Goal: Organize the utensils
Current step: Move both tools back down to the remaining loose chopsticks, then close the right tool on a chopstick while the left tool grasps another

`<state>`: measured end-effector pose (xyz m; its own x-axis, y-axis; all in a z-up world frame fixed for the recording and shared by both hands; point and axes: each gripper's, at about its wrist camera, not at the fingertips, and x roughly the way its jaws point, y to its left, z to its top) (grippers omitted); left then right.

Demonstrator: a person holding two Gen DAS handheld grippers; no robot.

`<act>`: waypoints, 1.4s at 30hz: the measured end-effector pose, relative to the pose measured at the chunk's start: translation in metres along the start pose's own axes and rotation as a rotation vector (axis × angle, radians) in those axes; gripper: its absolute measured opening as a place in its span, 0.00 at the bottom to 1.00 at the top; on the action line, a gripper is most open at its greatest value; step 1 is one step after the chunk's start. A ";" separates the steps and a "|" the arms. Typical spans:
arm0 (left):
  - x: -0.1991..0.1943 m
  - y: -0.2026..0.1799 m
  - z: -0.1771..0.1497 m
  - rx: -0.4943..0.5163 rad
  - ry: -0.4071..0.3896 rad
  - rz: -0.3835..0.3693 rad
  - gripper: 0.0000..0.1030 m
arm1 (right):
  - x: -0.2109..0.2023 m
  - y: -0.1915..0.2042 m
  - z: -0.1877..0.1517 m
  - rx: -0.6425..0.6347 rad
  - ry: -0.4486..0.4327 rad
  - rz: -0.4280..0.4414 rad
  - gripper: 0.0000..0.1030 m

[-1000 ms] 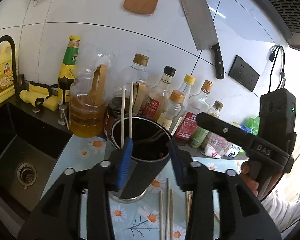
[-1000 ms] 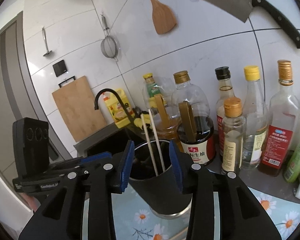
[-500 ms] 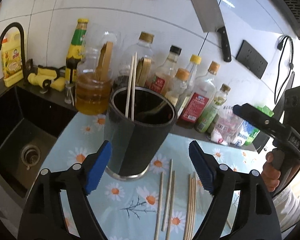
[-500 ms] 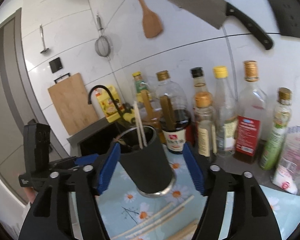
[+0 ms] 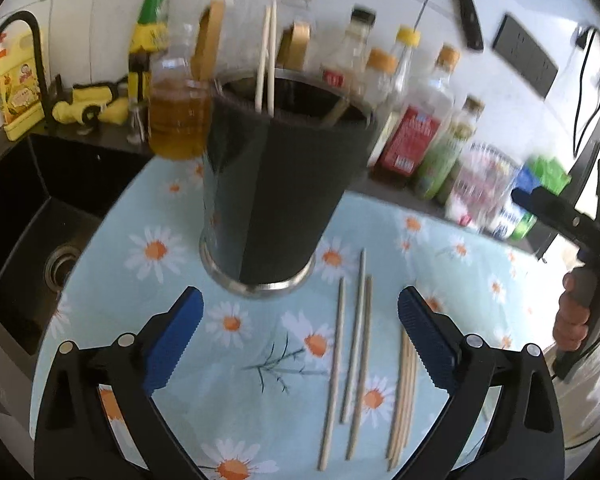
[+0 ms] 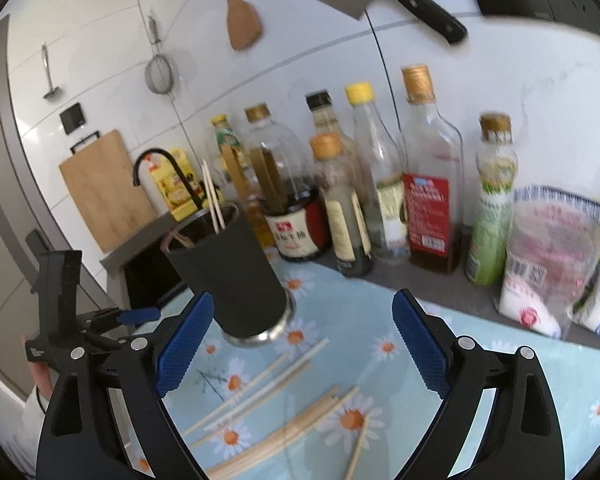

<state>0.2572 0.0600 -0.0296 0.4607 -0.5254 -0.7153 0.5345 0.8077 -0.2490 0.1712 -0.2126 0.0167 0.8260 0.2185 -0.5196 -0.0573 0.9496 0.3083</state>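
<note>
While both my jaws are opening, nothing between | left gripper [image 5: 298, 334], right gripper [image 6: 302, 342] near holder [image 5: 278, 176] | loose chopsticks [image 5: 354, 346] beside holder await pickup

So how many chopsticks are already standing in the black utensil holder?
2: both chopsticks stand side by side at the back-left rim of the holder. Others may lie hidden inside.

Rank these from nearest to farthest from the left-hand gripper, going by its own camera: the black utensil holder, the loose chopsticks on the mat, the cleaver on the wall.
1. Loose chopsticks: on the flowered mat, right by the opening, empty left gripper.
2. Black utensil holder: standing just beyond, mid-mat.
3. Cleaver: hanging on the back wall, past the bottles.
</note>
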 end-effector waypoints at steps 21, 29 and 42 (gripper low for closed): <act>0.084 -0.007 -0.017 0.106 0.274 0.064 0.94 | 0.029 -0.033 -0.084 0.021 0.259 -0.142 0.85; 0.102 -0.020 -0.015 0.189 0.334 0.174 0.95 | 0.044 -0.030 -0.109 -0.024 0.355 -0.212 0.85; 0.110 -0.024 -0.016 0.205 0.304 0.172 0.96 | 0.060 -0.021 -0.128 -0.099 0.468 -0.321 0.93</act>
<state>0.2839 -0.0129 -0.1131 0.3417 -0.2591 -0.9034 0.6122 0.7907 0.0047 0.1502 -0.1906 -0.1224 0.4761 -0.0289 -0.8789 0.0847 0.9963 0.0131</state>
